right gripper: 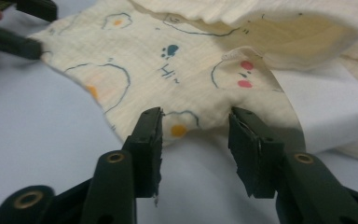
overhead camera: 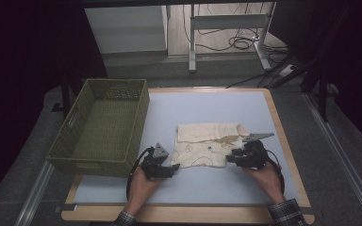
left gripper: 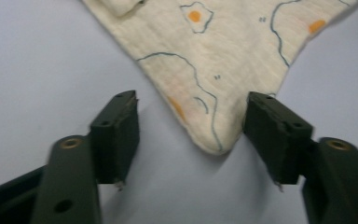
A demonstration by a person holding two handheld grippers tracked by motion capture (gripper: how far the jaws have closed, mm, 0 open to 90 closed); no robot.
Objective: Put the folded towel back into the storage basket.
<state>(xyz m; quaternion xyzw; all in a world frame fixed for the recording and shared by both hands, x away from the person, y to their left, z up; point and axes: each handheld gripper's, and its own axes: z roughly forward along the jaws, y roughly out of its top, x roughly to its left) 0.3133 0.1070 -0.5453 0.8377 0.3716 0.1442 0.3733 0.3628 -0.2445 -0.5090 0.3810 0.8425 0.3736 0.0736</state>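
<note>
On blue table (overhead camera: 193,183), cream cartoon-printed cloth (overhead camera: 207,148)

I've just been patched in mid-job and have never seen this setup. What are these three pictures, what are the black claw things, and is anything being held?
A person works at a table with a hand-held two-jaw gripper in each hand. The high view looks down from above: left gripper, right gripper, a patterned cream cloth between them, a green woven basket at the left. The other two pictures come from cameras riding on each gripper. The left jaws stand open around a cloth corner; the right jaws stand open at the cloth's edge. Nothing is held.
</note>
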